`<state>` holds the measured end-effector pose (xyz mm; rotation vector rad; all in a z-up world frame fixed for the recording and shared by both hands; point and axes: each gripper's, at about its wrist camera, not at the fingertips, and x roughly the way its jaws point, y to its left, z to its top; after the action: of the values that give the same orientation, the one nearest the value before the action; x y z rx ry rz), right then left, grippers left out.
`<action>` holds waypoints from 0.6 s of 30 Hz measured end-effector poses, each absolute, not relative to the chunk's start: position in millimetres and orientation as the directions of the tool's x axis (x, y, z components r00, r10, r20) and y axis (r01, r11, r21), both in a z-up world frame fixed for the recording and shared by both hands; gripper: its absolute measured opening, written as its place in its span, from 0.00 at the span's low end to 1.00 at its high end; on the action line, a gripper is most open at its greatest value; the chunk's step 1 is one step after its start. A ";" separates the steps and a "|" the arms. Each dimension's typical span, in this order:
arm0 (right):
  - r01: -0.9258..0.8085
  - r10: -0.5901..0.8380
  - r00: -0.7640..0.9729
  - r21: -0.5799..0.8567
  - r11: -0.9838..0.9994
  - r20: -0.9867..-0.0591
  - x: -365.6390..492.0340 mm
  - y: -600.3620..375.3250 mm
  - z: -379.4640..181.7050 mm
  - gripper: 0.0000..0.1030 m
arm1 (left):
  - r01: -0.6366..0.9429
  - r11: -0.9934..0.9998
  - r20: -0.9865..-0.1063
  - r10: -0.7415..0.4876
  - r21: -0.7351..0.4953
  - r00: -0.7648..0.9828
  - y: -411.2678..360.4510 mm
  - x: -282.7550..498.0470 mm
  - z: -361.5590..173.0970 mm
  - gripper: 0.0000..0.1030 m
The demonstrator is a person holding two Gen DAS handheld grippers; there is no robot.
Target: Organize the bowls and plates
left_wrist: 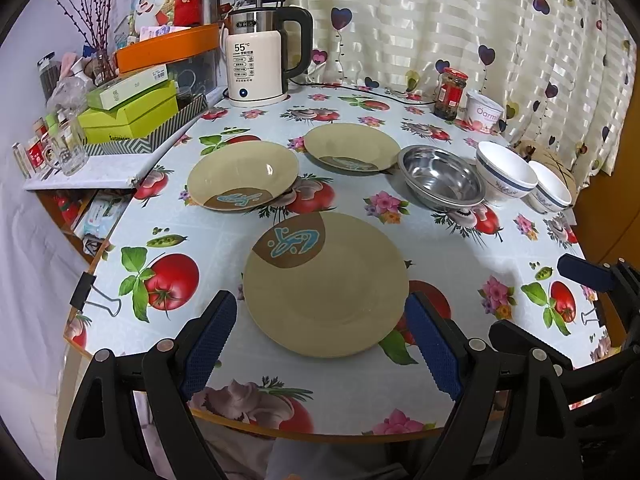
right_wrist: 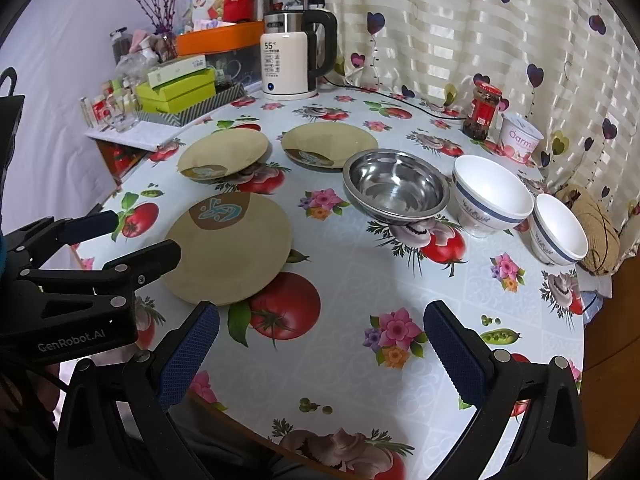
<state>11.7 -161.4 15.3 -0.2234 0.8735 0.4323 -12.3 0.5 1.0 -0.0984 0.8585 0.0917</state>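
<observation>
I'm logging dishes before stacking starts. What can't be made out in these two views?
- Small white bowl: left wrist view, near side hidden by the large white bowl.
- Steel bowl: underside unseen in both views.
- Kettle panel text: too small, both views.
- Table front edge: cut off by gripper bodies.

Surfaces as I see them from the rig.
Tablecloth [right_wrist: 352, 320]: glossy printed plastic. Plates [left_wrist: 326, 284]: smooth tan glaze, soft sheen. Steel bowl [right_wrist: 396, 188]: polished, mirror-bright. White bowls [right_wrist: 492, 196]: glossy ceramic. Pads [right_wrist: 188, 356]: blue, knurled, matt. Curtain [left_wrist: 460, 20]: satiny striped cloth.
</observation>
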 end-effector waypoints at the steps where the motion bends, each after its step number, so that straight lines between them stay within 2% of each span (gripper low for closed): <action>1: -0.453 0.274 0.563 -0.014 0.891 -0.780 11.5 -160.9 15.3 1.00 | -0.121 0.991 -0.759 0.040 -0.051 0.650 0.8 -12.2 0.9 0.84; 18: -0.455 0.275 0.561 -0.014 0.890 -0.781 9.9 -151.3 16.1 1.00 | -0.123 0.990 -0.761 0.031 -0.065 0.648 4.1 -11.9 -0.1 0.84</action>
<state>9.9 -151.3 16.1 -0.2241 0.8754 0.4343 -11.9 4.1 -0.1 -0.1143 0.8616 0.0879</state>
